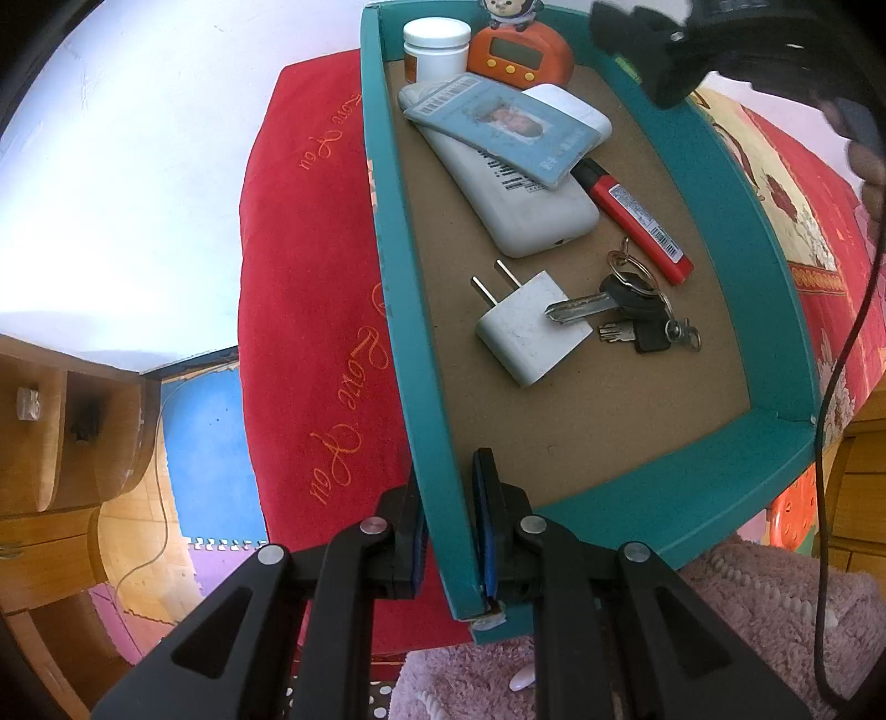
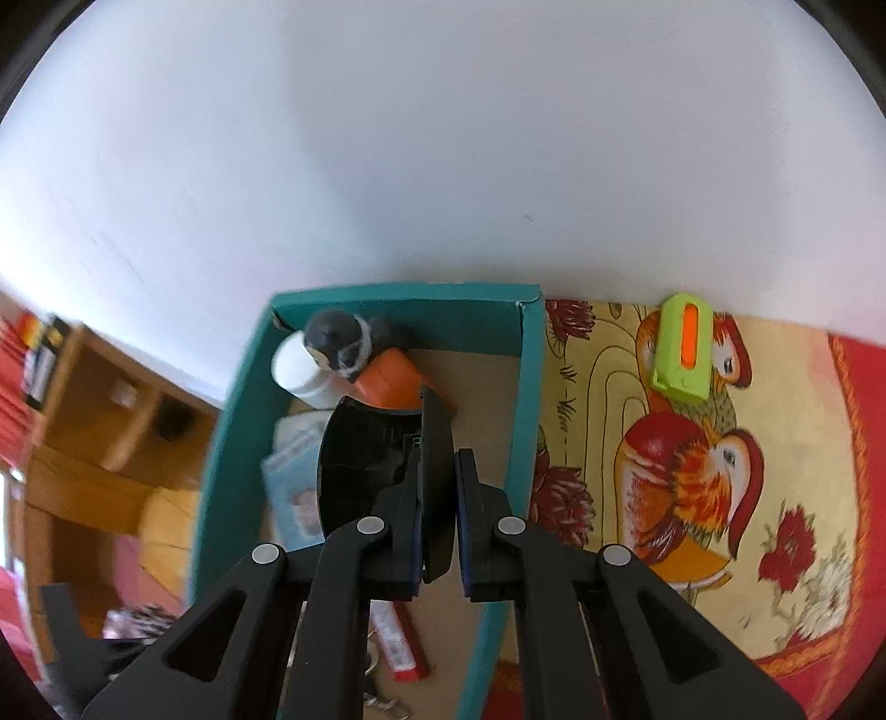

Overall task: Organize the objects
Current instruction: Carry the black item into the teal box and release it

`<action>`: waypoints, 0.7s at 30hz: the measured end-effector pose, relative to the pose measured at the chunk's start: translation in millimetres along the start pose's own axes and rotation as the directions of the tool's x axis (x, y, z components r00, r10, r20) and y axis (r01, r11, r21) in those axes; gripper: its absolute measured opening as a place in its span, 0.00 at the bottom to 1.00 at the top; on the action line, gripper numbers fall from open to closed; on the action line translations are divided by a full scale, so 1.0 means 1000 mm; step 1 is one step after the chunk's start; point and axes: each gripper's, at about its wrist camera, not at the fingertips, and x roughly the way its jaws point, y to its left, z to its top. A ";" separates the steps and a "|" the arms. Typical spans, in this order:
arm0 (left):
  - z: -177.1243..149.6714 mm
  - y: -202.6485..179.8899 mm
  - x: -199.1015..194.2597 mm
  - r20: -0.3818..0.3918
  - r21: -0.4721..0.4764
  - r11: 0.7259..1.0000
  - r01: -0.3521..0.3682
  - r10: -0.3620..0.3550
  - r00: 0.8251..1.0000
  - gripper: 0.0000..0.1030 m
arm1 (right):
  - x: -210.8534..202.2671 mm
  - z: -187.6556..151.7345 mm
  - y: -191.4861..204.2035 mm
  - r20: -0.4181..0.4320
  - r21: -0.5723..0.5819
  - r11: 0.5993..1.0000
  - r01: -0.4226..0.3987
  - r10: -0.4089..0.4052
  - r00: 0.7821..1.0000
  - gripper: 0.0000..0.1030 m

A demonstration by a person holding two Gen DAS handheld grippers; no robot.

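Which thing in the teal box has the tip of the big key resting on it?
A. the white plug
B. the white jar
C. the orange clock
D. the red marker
A: in the left wrist view, the blade of the big key lies across the top of the white plug, while the red marker, the white jar and the orange clock are apart from it in the teal box.

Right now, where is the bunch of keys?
In the left wrist view, the keys lie inside the teal box, overlapping the white plug, just below the red marker.
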 end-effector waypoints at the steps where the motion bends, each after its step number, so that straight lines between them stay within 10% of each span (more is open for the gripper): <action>1: 0.000 0.000 0.000 0.000 -0.001 1.000 0.001 -0.001 1.000 0.13 | 0.004 0.000 0.003 -0.006 -0.018 0.999 0.031 -0.032 0.999 0.10; 13: 0.000 0.000 0.000 0.002 -0.005 1.000 0.003 -0.003 1.000 0.13 | 0.018 -0.005 0.009 -0.002 -0.121 0.978 0.172 -0.174 0.985 0.10; 21: 0.002 0.000 0.003 0.001 -0.017 1.000 -0.003 0.003 1.000 0.13 | 0.008 -0.009 0.004 0.010 -0.098 0.989 0.108 -0.107 0.994 0.21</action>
